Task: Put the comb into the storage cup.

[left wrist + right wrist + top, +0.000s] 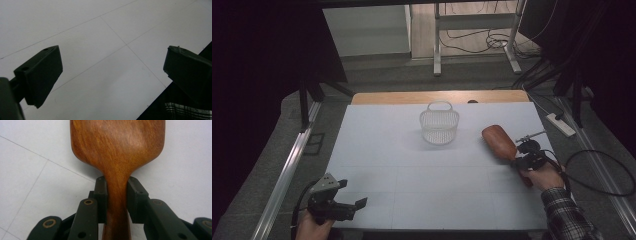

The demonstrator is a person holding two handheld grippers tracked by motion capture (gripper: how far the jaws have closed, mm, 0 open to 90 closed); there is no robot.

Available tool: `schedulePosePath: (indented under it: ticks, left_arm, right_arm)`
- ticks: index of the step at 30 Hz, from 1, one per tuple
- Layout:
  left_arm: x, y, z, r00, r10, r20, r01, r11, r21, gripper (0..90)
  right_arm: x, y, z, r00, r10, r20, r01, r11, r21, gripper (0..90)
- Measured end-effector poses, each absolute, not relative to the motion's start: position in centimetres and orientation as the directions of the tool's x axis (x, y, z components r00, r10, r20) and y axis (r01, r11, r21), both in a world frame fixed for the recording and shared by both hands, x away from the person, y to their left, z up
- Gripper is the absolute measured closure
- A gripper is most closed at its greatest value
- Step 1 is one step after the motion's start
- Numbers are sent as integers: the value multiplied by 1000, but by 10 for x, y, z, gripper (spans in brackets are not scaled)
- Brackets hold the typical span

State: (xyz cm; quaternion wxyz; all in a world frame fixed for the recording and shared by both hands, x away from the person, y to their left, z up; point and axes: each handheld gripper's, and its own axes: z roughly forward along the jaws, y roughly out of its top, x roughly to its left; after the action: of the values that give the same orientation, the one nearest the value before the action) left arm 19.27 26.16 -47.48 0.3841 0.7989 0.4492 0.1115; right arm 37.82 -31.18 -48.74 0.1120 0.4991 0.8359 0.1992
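- The wooden spatula [499,142] lay toward the right side of the white table [412,185], its long axis running from the near right to the far left, broad blade pointing at the far left.
- The right gripper [523,161] was clamped on the spatula's narrow neck; in the right gripper view both jaws pressed the handle just below the blade [117,147].
- A white wire basket [439,125] stood upright near the far middle of the table, left of the blade and apart from it.
- The left gripper [347,207] hovered at the near left corner, jaws spread wide and holding nothing.
- A plaid sleeve [564,212] covered the right forearm.
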Motion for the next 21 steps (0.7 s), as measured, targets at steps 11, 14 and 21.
schedulePosePath:
  ticks: [11, 14, 21]
  left_arm:
    - [193, 260, -474, 571, 807, -154, 630, -310, 712, 9]
    - [193, 261, -473, 572, 804, -163, 623, -297, 723, 1]
    - [198, 256, -471, 599, 787, -148, 597, -316, 737, 0]
  right_arm:
    - [369, -310, -481, -478, 878, 9, 762, 409, 502, 724]
    - [365, -310, -477, -479, 878, 13, 750, 401, 526, 724]
    - [357, -310, -467, -484, 875, 24, 725, 386, 571, 724]
